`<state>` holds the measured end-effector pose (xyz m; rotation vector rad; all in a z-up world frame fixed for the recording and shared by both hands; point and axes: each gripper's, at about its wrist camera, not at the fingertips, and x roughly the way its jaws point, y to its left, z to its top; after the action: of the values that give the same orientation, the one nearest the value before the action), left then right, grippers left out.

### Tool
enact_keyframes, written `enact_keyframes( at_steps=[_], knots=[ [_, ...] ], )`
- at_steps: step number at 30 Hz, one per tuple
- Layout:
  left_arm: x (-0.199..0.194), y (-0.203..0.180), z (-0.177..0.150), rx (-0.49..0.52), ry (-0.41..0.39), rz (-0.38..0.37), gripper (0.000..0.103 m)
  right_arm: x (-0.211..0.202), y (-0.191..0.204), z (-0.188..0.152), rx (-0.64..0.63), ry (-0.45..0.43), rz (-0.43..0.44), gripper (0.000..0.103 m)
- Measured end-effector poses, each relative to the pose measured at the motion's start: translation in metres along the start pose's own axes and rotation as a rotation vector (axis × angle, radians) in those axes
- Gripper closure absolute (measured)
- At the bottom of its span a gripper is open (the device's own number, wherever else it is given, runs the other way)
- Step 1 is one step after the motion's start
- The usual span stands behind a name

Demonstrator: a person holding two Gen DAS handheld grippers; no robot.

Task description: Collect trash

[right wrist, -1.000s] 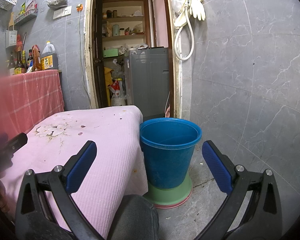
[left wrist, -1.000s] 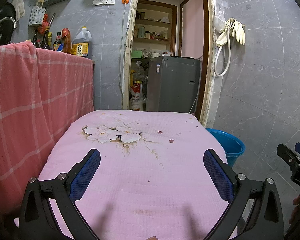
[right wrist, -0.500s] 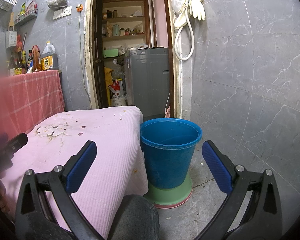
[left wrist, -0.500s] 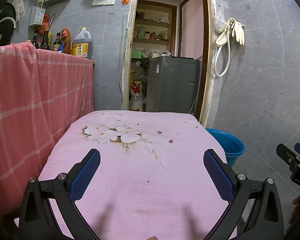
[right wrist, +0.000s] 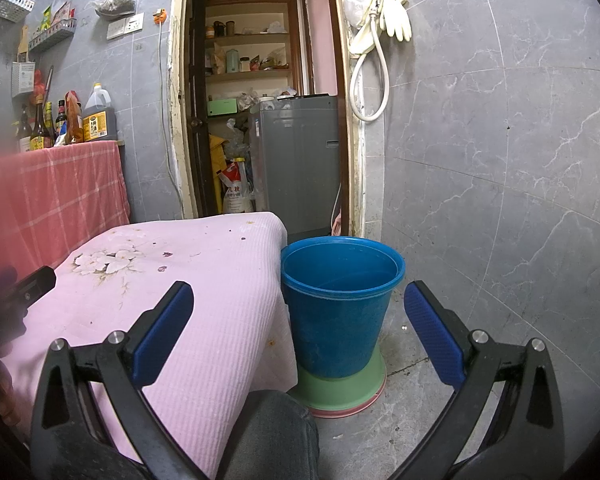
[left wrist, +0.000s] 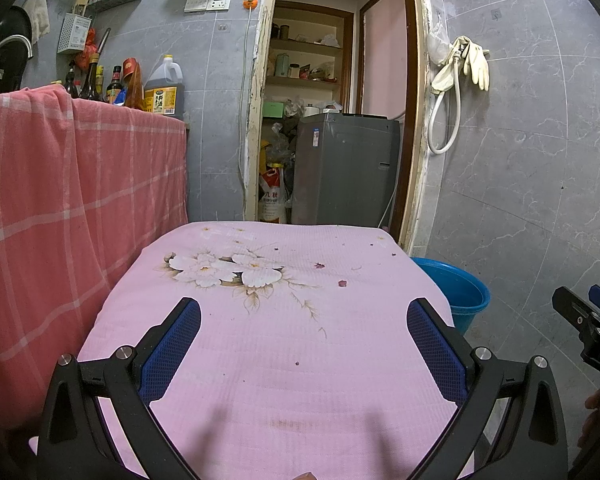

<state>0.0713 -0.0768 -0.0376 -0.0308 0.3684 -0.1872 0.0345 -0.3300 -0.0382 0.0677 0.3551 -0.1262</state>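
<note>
Both the left gripper [left wrist: 303,320] and right gripper [right wrist: 298,304] hover level, jaws spread wide, empty.

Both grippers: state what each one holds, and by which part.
Nothing is held. The left gripper is open above the pink cloth with nothing between its fingers; the right gripper is open too, facing the blue bucket.

Dim, even indoor light; fisheye bending and dark corners, with a blurred left edge in the right view.
</note>
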Motion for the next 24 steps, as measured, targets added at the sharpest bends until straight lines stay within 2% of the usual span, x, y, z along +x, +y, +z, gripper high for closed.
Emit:
enact_keyframes(
  at_steps=[24],
  knots=[
    [0.0001, 0.0015, -0.0004, -0.001, 0.001, -0.001, 0.002, 0.0005, 0.0005, -0.0005, 0.002, 0.002, 0.001, 0.000]
  ],
)
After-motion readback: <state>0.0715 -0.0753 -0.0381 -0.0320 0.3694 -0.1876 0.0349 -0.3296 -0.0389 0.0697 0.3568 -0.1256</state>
